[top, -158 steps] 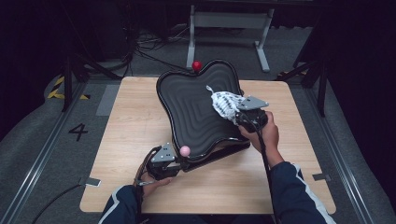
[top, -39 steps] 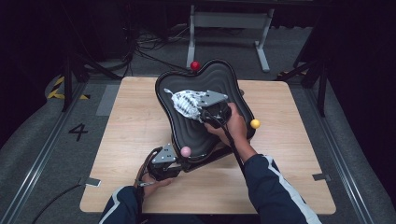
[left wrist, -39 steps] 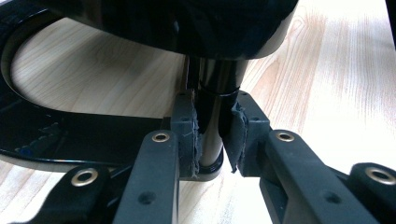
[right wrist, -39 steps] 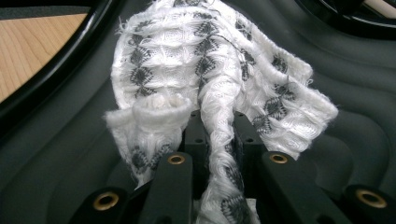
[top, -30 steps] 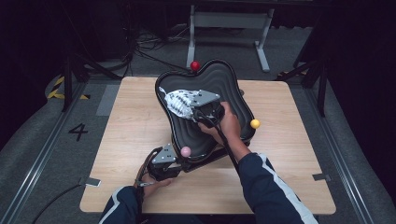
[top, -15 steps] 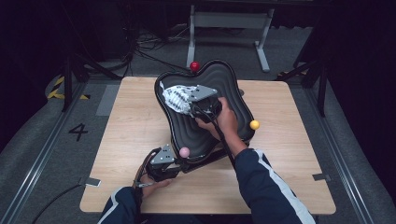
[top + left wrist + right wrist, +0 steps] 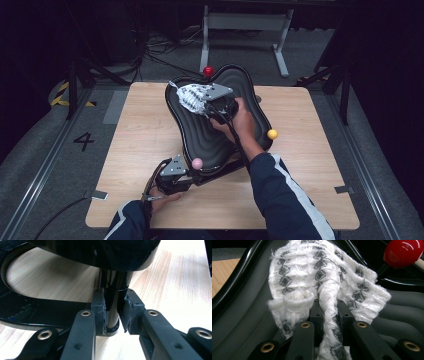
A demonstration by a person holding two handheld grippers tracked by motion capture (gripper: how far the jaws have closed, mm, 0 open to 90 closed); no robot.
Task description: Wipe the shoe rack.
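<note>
One white-and-grey knitted cloth [image 7: 329, 290] was clamped between the right gripper [image 7: 329, 312] jaws, spreading ahead of them over the ribbed black wavy-edged tray [image 7: 220, 140]. Nearer the person, the left gripper [image 7: 113, 315] pinched the tray's glossy black post [image 7: 113, 290].

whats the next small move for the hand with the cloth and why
Probably drag the cloth back down the ridged black tray. The right gripper is shut on the cloth at the tray's far end beside the red ball, while the left gripper clamps the tray's post.
</note>
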